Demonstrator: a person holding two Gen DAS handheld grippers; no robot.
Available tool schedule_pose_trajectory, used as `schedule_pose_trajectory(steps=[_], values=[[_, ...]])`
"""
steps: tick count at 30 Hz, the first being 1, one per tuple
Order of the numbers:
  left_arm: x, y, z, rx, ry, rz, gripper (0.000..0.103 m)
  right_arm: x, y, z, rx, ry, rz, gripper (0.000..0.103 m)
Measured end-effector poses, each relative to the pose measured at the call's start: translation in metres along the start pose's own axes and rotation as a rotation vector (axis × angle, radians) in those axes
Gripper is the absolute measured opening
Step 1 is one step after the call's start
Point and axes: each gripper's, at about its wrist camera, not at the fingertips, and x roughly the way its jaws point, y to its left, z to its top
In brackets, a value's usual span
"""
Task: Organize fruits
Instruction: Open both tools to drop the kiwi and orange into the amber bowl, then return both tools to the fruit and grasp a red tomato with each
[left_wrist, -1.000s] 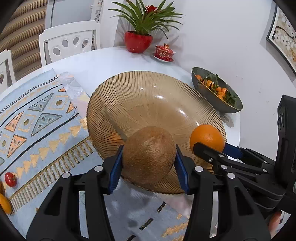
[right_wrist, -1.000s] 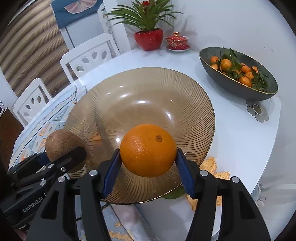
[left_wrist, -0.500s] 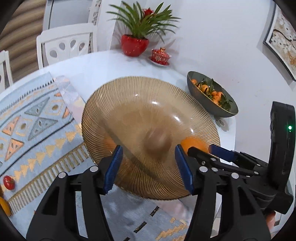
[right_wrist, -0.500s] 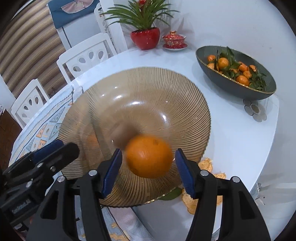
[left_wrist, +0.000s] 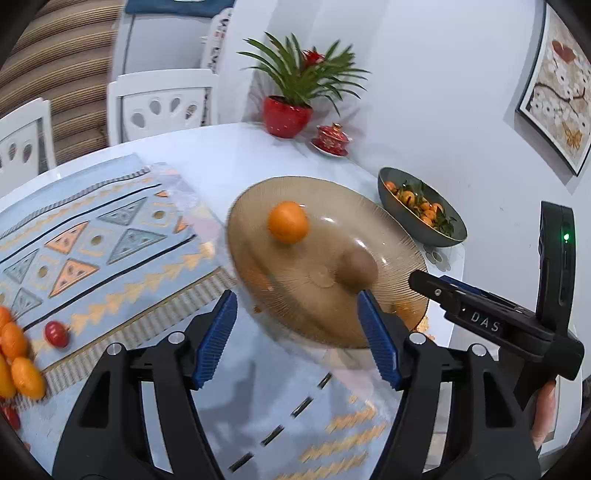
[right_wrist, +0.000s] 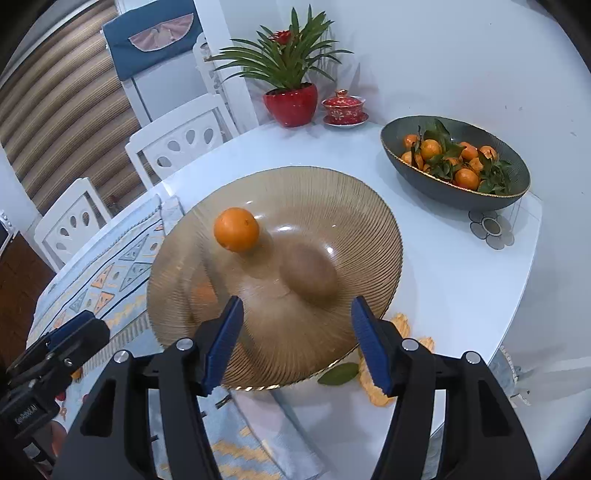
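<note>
A wide amber ribbed glass bowl (left_wrist: 391, 236) (right_wrist: 354, 195) sits on the white table. Inside it lie an orange (left_wrist: 287, 222) (right_wrist: 236, 229) on the far left slope and a brown kiwi (left_wrist: 357, 266) (right_wrist: 308, 276), motion-blurred, near the centre. My left gripper (left_wrist: 297, 338) is open and empty, above the bowl's near rim. My right gripper (right_wrist: 295, 341) is open and empty too, over the near edge of the bowl. The right gripper also shows at the right of the left wrist view (left_wrist: 480, 314). Small oranges (left_wrist: 16, 354) and a cherry tomato (left_wrist: 56, 334) lie on the patterned mat.
A dark bowl of mandarins with leaves (right_wrist: 456, 162) stands at the back right. A red potted plant (right_wrist: 291, 103) and a red lidded cup (right_wrist: 345, 109) stand at the back. Orange peel and a leaf (right_wrist: 369, 373) lie by the bowl. White chairs (right_wrist: 177, 136) ring the table.
Both grippers opened and let go: the kiwi and the orange dropped into the amber bowl and rolled. Both grippers drew back and up from the bowl.
</note>
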Motion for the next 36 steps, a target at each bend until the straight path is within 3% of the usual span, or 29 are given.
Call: schedule_pose_trajectory(steps=[13,22,27,29,33,36], values=[[-0.072,0.046,-0.040,-0.101,-0.042,0.068,0.068,-0.023,0.029,-0.022,-0.031,-0.005,0.058,0.061],[-0.169,0.103,-0.081,-0.181,-0.145,0.162,0.070,-0.028,0.091,-0.045,-0.135,0.014,0.166,0.061],[-0.234,0.147,-0.100,-0.269,-0.226,0.305,0.073,-0.025,0.144,-0.067,-0.236,0.035,0.243,0.063],[-0.252,0.167,-0.116,-0.314,-0.243,0.394,0.074,-0.020,0.168,-0.080,-0.293,0.047,0.271,0.064],[-0.263,0.202,-0.144,-0.371,-0.252,0.471,0.074,-0.007,0.207,-0.108,-0.395,0.046,0.357,0.067],[-0.253,0.226,-0.162,-0.402,-0.212,0.527,0.073,0.009,0.227,-0.130,-0.450,0.067,0.389,0.067]])
